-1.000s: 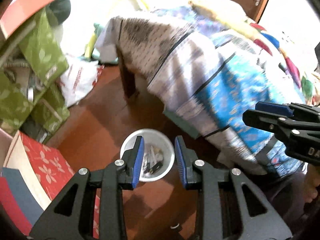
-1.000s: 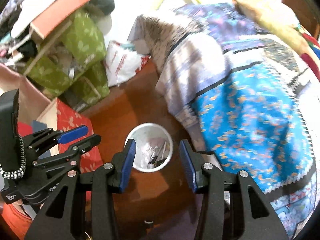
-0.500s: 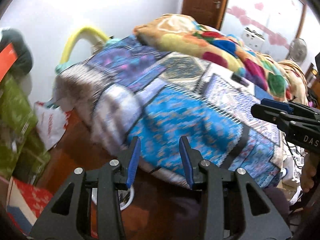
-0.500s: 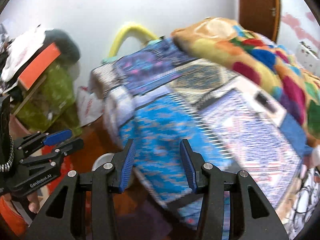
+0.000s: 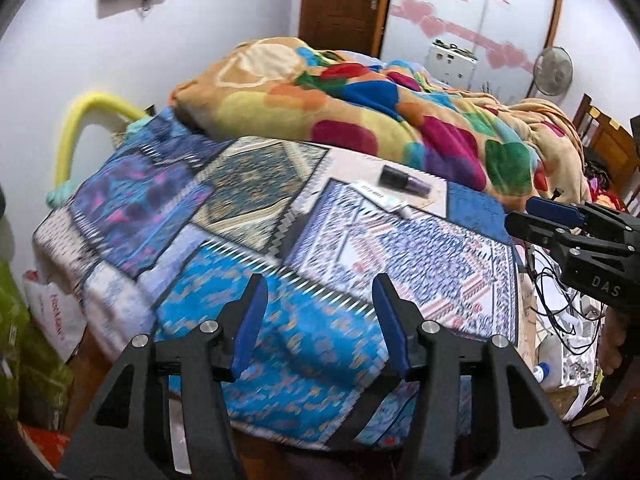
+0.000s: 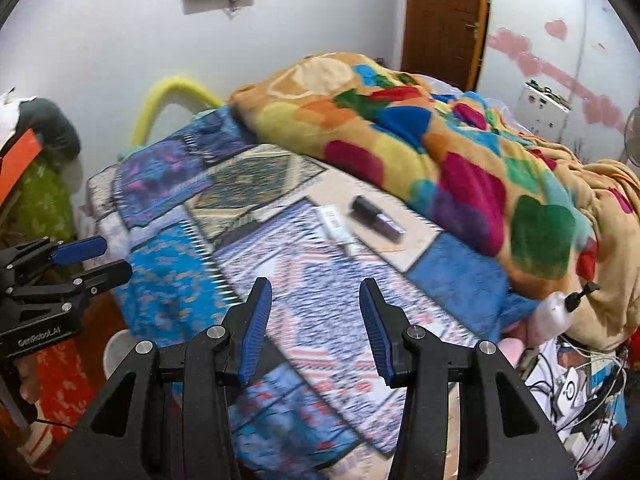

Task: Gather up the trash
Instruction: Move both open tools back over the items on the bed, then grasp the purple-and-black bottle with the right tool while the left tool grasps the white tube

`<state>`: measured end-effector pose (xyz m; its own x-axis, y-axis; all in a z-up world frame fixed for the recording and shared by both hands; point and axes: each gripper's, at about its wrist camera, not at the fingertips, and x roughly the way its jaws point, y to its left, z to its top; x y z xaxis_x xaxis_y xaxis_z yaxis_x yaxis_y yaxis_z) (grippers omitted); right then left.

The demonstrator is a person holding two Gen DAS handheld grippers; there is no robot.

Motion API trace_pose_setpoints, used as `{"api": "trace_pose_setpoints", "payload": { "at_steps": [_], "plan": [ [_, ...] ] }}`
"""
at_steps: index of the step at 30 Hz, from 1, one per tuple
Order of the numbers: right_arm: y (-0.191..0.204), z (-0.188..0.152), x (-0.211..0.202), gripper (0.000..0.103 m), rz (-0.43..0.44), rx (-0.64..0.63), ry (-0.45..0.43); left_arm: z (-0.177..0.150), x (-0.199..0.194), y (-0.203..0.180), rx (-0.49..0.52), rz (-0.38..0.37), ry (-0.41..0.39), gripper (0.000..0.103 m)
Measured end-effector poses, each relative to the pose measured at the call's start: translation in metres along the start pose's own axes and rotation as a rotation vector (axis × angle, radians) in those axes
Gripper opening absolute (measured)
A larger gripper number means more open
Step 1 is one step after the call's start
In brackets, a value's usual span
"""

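Over the foot of the bed [image 5: 224, 208], above its patchwork cover of blue, purple and patterned panels, I hold both my grippers in the air, touching nothing. My left gripper [image 5: 318, 300] has its blue-padded jaws standing well apart; they have just been opening wider, and nothing lies between them, only the bright blue panel far below. My right gripper [image 6: 314, 304] has its jaws parted somewhat less, and they too are empty, with the blue-and-white panel showing through the gap. Ahead of me, on a pale panel of the cover near the edge of the heaped multicoloured blanket [image 5: 360, 112], lie the things to pick up: a dark cylindrical tube [image 5: 405, 181] with a purplish end, lying on its side, and just beside it a flat white tube [image 5: 380, 197] with printing on it, also lying flat; they are close together but I cannot tell if they touch. Both are well apart from my jaws. From my right wrist I see the rim of the white bin [image 6: 116, 350] on the floor by the bed's corner, mostly hidden behind my left gripper. A brown door [image 5: 340, 4] stands closed beyond the bed.
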<state>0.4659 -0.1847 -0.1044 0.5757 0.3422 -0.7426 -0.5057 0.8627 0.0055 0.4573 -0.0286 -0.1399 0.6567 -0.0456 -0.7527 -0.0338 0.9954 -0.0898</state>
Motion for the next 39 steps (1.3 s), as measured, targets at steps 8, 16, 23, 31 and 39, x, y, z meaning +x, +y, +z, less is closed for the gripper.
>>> {"api": "trace_pose_setpoints", "payload": {
  "at_steps": [8,16,23,31,39],
  "plan": [
    [-0.041,0.020,0.049,0.042,-0.001,0.030,0.045,0.029,0.059,-0.030,0.026,-0.036,0.037,0.054],
    [-0.059,0.038,0.111,0.042,0.017,0.035,0.107,0.048,0.133,-0.041,0.012,-0.068,0.108,0.054],
    [-0.048,0.055,0.167,0.042,-0.038,-0.073,0.175,0.052,0.166,-0.043,0.034,-0.046,0.133,0.054],
    [-0.039,0.056,0.206,0.045,-0.081,-0.142,0.208,0.059,0.182,-0.036,-0.033,-0.081,0.140,0.054],
    [-0.062,0.035,0.182,0.021,-0.031,-0.032,0.163,0.062,0.190,-0.052,-0.020,-0.097,0.156,0.054]
  ]
}}
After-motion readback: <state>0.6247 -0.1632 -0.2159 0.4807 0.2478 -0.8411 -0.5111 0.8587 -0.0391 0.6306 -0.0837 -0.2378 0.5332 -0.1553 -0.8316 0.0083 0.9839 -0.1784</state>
